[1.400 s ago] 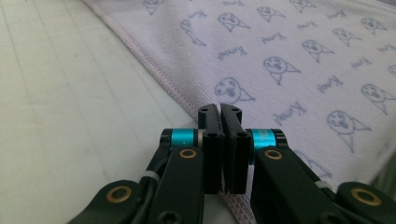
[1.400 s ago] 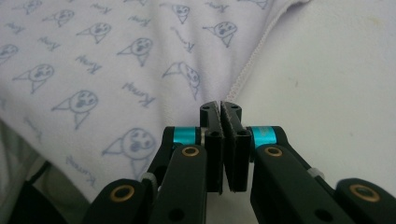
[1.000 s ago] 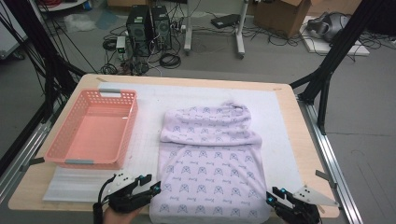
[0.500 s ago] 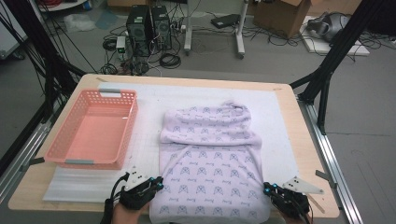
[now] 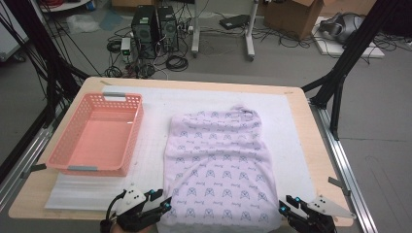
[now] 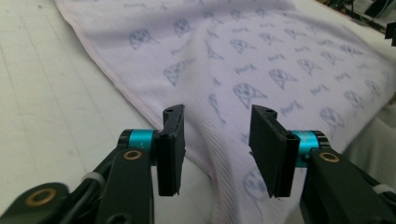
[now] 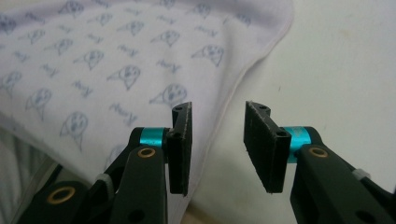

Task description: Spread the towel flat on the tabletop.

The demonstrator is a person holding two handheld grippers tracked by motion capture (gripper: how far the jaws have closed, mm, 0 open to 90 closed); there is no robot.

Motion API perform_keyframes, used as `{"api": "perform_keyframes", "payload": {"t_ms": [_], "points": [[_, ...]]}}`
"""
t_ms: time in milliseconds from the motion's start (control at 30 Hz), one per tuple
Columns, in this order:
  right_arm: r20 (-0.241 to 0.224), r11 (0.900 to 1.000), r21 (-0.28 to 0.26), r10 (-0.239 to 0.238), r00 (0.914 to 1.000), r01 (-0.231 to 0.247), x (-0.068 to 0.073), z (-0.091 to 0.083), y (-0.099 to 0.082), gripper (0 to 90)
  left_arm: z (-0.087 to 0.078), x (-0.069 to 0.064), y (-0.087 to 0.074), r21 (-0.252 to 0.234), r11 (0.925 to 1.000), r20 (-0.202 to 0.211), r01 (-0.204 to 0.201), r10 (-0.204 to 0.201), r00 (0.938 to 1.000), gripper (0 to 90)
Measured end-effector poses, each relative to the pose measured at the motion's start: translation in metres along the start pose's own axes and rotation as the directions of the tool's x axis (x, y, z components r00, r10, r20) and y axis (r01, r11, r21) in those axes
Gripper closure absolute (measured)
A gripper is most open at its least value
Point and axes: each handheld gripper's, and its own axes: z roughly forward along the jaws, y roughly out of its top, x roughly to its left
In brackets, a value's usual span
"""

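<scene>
At near bench edge, left gripper [image 5: 163, 203] and right gripper [image 5: 287, 208] are seen released, jaws just reopened, nothing clamped; each is poised over a bottom corner of the lilac printed cotton garment [image 5: 218, 165], laid flat mid-bench. Pink plastic lattice basket [image 5: 97, 133] sits further left.

Looks like a robotics lab or test bay, not anyone's home. Bare grey floor [image 5: 388, 126] covered in loose cables [image 5: 175, 62], two desktop tower PCs [image 5: 154, 25] just sitting on the ground past the table's far edge, cardboard boxes [image 5: 291, 14] in the back, and a black metal frame [image 5: 357, 46] rigged around the wooden table [image 5: 311, 136].
</scene>
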Motion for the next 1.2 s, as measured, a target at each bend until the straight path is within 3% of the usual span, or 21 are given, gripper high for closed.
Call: {"api": "perform_keyframes", "payload": {"t_ms": [67,200,267,367,467,500,533,633,767,867,933,967,1000,1033,1133,1200], "points": [[0.008,0.9998,0.004,-0.022,0.9997,0.022,0.001,0.006,0.004,61.9,0.006,0.008,0.003,0.006,0.9999,-0.011,0.011,-0.011,0.9999,49.5],[0.025,0.9991,0.035,-0.022,0.9995,0.021,0.003,0.023,0.009,57.8,0.017,0.02,0.004,0.044,0.9972,-0.027,0.06,-0.059,0.9979,46.7],[0.026,0.9985,0.046,-0.032,0.9991,0.031,0.005,0.03,0.01,54.1,0.02,0.018,0.0,0.055,0.9975,-0.023,0.045,-0.044,0.9988,47.1],[0.045,0.9949,0.087,-0.056,0.9975,0.051,0.009,0.04,0.01,55.4,0.021,0.013,-0.001,0.057,0.9983,-0.034,0.013,-0.011,0.9994,49.8],[0.034,0.9956,0.071,-0.065,0.9973,0.062,0.01,0.042,0.009,70.8,0.022,0.008,-0.002,0.064,0.9962,-0.066,-0.059,0.063,0.9958,63.1],[0.016,0.9958,0.07,-0.059,0.9981,0.058,0.01,0.041,0.009,81.2,0.022,0.008,-0.002,0.068,0.9966,-0.052,-0.048,0.051,0.9973,70.2],[-0.006,0.9958,0.076,-0.052,0.9986,0.052,0.01,0.04,0.008,85.0,0.022,0.008,-0.002,0.071,0.997,-0.031,-0.03,0.032,0.999,78.4],[-0.02,0.9963,0.072,-0.046,0.9987,0.047,0.008,0.039,0.008,86.9,0.02,0.004,-0.002,0.075,0.9959,-0.044,-0.051,0.054,0.9976,85.0],[-0.052,0.995,0.083,-0.051,0.9973,0.056,0.003,0.03,0.004,87.0,0.009,0.007,-0.005,0.071,0.9974,-0.038,-0.017,0.019,0.9991,85.5],[-0.076,0.9943,0.087,-0.055,0.9956,0.061,0.002,0.02,-0.001,86.9,0.0,0.008,-0.007,0.063,0.9978,0.0,0.02,-0.02,0.9998,85.5],[-0.1,0.995,0.083,-0.046,0.9939,0.055,0.002,0.016,-0.003,83.8,-0.001,0.008,-0.005,0.061,0.9981,0.012,0.007,-0.008,0.9999,84.0],[-0.088,0.9959,0.077,-0.042,0.9952,0.049,0.002,0.015,-0.002,75.8,-0.001,0.008,-0.004,0.05,0.9988,0.013,0.003,-0.004,0.9999,79.4],[-0.075,0.9975,0.063,-0.028,0.9968,0.033,0.002,0.014,-0.001,68.4,0.0,0.009,-0.002,0.033,0.9993,0.013,0.016,-0.017,0.9998,68.3],[-0.069,0.9987,0.048,-0.014,0.9975,0.017,0.001,0.014,0.001,66.3,0.001,0.011,-0.001,0.016,0.9993,0.023,0.033,-0.034,0.9992,60.5],[-0.031,0.9994,0.03,-0.013,0.9994,0.014,0.001,0.016,0.004,61.1,0.006,0.016,0.003,-0.004,0.9994,0.024,0.033,-0.033,0.9992,50.6],[-0.008,0.999,0.033,-0.03,0.9995,0.03,0.001,0.021,0.007,58.3,0.012,0.02,0.005,-0.004,0.9996,0.024,0.028,-0.028,0.9993,49.0]]}}
